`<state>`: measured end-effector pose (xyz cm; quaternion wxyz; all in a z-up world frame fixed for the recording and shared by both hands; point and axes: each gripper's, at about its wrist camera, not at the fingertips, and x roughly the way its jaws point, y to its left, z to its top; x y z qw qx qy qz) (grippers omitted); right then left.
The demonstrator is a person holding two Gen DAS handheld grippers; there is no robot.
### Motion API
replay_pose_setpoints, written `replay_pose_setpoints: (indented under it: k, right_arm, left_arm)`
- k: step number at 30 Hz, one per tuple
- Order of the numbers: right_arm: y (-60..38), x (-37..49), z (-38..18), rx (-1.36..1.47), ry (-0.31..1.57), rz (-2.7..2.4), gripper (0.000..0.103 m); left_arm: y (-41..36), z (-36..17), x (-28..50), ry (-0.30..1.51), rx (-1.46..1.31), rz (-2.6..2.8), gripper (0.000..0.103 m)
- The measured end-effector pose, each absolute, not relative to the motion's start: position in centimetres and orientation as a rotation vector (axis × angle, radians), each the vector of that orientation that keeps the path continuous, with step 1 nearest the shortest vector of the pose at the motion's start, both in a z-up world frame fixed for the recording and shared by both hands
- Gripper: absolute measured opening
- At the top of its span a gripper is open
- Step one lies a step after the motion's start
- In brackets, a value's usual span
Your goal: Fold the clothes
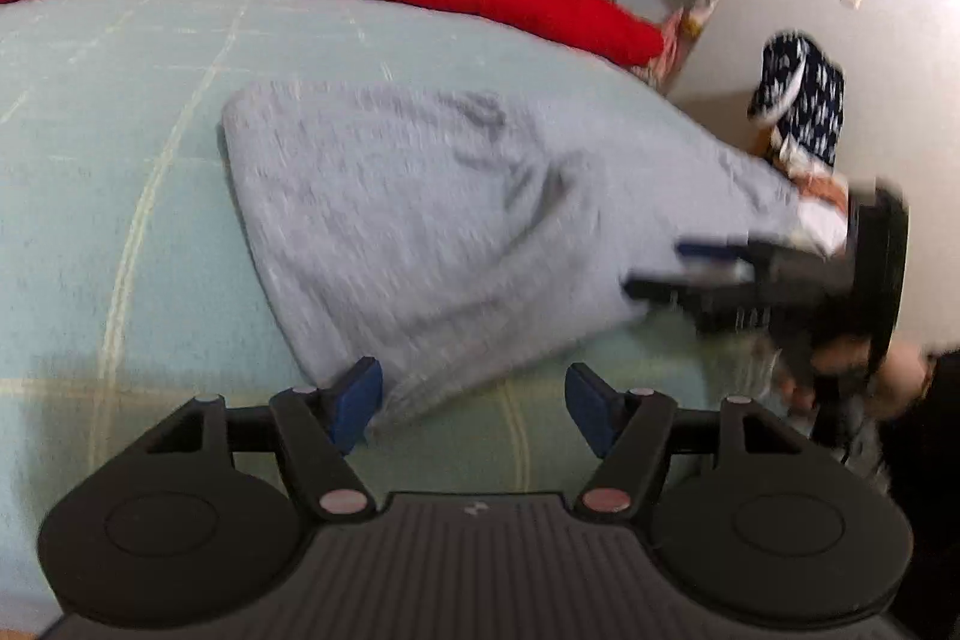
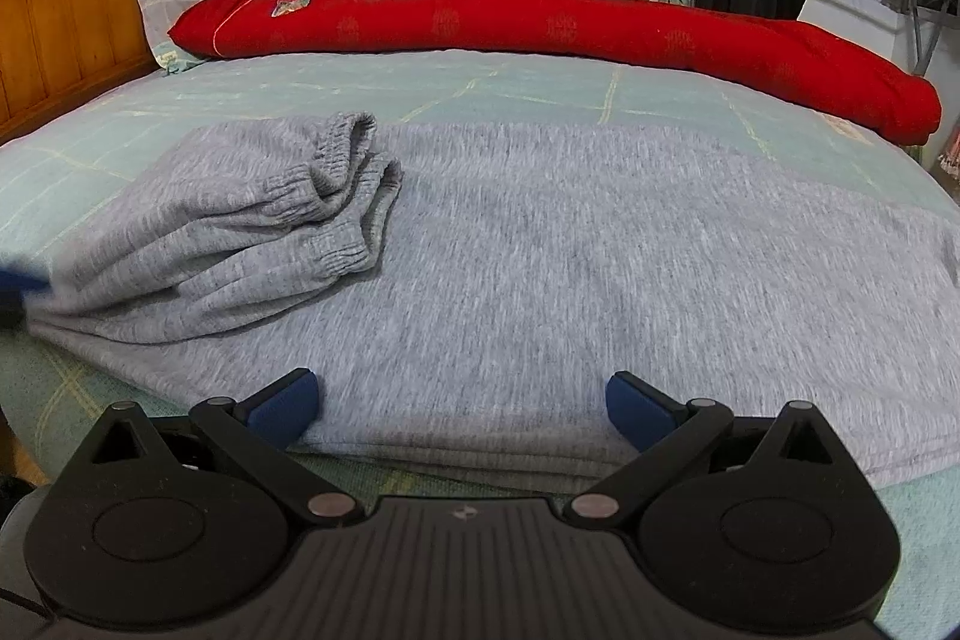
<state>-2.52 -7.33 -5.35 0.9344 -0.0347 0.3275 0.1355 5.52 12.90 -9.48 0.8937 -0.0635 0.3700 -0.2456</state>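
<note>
a: left gripper [image 1: 474,403] sits low over the near edge of the bed, jaws apart, nothing pinched. 1 blue pad [image 1: 358,400] touches or overlaps the near corner of the grey sweatpants [image 1: 420,214]; the other pad is clear, over bare sheet.

b: right gripper [image 2: 462,409]?

a: jaws apart as well, both pads resting at the near folded edge of the same garment, cloth lying between them but not squeezed. in the left wrist view it [image 1: 690,268] shows blurred at the far right of the cloth.

b: where does the garment lie?

a: flat on the pale green checked bedsheet [image 2: 540,82], already folded over at least once. 2 ribbed cuffs [image 2: 354,178] are bunched on top, to the left in the right wrist view. red quilt [image 2: 540,22] rolled along the far side, well apart from it.

b: handling notes?

a: judgement only: soft fleece knit, light, limp, no stiffness. it will sag between 2 grips and the stacked layers may slide over each other. not fragile, not slippery against the sheet.

b: grip points?

a: best guess: pinch through all layers at the near edge corners, 1 gripper each, lift low and carry over together. cuffs look loose and could spill out; tuck or flatten them first.
</note>
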Motion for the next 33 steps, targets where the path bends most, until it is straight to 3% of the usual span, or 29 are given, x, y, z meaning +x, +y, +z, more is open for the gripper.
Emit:
replay_pose_setpoints:
  k: [8,14,21,33]
  right_arm:
    - [-7.0,-2.0,-2.5,-0.03,0.71,0.347,0.103]
    - [-1.8,-2.3,2.0,-0.066,0.522,0.642,0.103]
    - [3.5,-0.3,-3.9,-0.105,0.699,0.743,0.103]
    - [3.1,-2.2,-5.8,-0.112,0.555,0.694,0.103]
  left_arm:
    - [15.9,-3.1,8.2,0.631,-0.206,-0.487,0.069]
    - [14.9,-4.2,17.5,0.694,-0.413,-0.499,0.069]
    - [12.3,-10.4,22.5,0.819,-0.433,-0.447,0.068]
    - [12.6,-9.5,24.2,0.718,-0.386,-0.351,0.067]
